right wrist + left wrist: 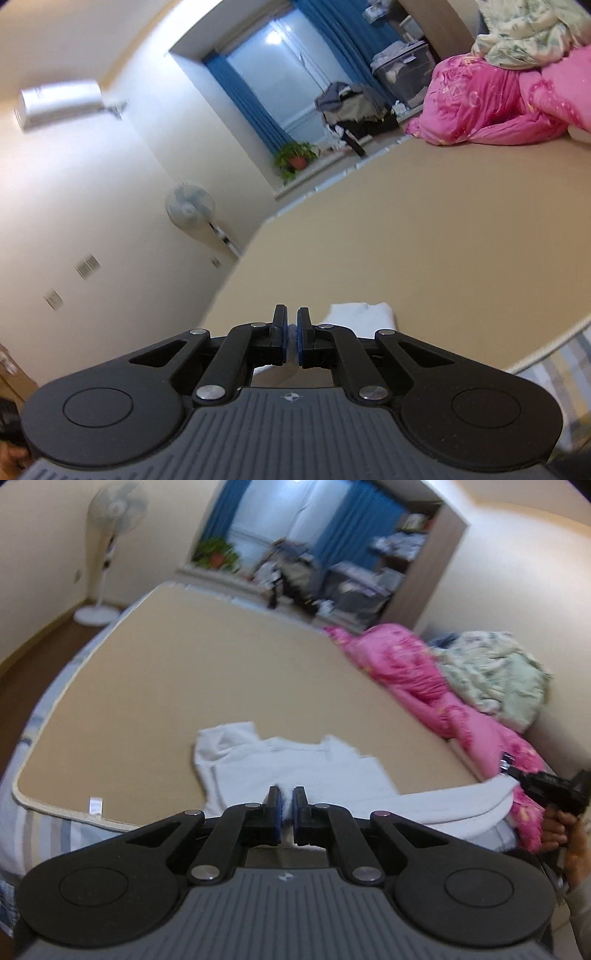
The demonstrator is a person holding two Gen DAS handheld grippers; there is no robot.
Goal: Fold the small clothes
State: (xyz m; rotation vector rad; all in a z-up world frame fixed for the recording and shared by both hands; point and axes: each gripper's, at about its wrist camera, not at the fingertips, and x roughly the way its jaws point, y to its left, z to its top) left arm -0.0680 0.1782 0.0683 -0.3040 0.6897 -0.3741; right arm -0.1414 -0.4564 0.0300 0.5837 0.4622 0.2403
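Both grippers read as closed from where I sit. On my left gripper the jaws stand nearly together with white cloth pinched between the blue pads; my right gripper shows the same narrow slit, with a sliver of white between its pads too. I take each to be gripping the one white garment.

Counting: one white garment, two grippers, one bed, one pink quilt, one pale green floral blanket, one fan, one potted plant, one air conditioner, and one hand, which holds the right gripper at the far right of the left view.

That garment lies spread on the tan bed just ahead of the left gripper, its far edge rumpled, its near part rising toward the jaws. From the right gripper only a small white patch shows, just ahead and slightly right of the fingers.

A tan sheet covers the bed, with a striped edge below it. Pink quilt and floral blanket are heaped together well ahead and to the right. Beyond the bed is a window with blue curtains, the plant on its sill. Cream walls; fan ahead on the left.
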